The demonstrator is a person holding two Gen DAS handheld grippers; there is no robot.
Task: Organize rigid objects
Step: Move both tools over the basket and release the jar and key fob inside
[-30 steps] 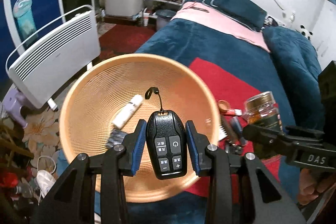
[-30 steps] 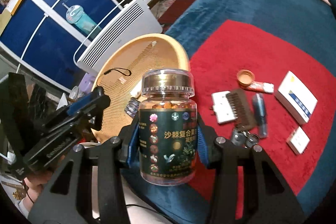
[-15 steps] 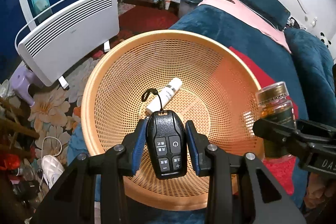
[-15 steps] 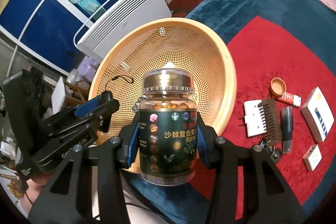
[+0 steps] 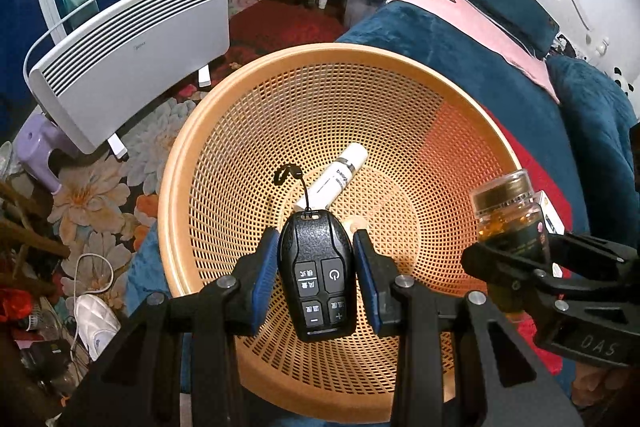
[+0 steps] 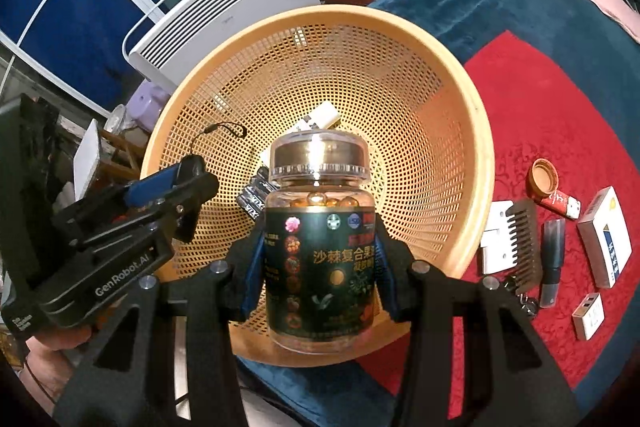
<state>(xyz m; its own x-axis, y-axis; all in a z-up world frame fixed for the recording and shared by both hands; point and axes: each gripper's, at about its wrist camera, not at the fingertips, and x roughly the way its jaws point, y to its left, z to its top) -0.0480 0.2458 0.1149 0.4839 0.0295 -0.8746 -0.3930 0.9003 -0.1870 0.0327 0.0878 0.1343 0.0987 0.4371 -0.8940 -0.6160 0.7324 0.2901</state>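
My left gripper point(image 5: 316, 267) is shut on a black key fob remote point(image 5: 318, 279) with a short black strap, held above the bowl of an orange mesh basket point(image 5: 400, 99). A white tube point(image 5: 336, 179) lies on the basket's bottom. My right gripper point(image 6: 320, 259) is shut on a clear pill bottle point(image 6: 320, 243) with a gold cap and dark green label, also over the basket point(image 6: 452, 115). The bottle point(image 5: 508, 219) shows at the right of the left wrist view. Dark batteries point(image 6: 254, 197) lie in the basket beside the tube point(image 6: 320, 117).
On the red cloth point(image 6: 532, 99) right of the basket lie a white plug point(image 6: 496, 243), a brown comb point(image 6: 524, 239), a dark stick point(image 6: 554, 251), an orange cap point(image 6: 544, 179), a red tube point(image 6: 562, 203) and two small boxes point(image 6: 606, 239). A white heater point(image 5: 120, 43) stands on the floor left.
Both grippers have moved over the basket and sunk toward it, each keeping its object; the basket now fills the middle of both views.
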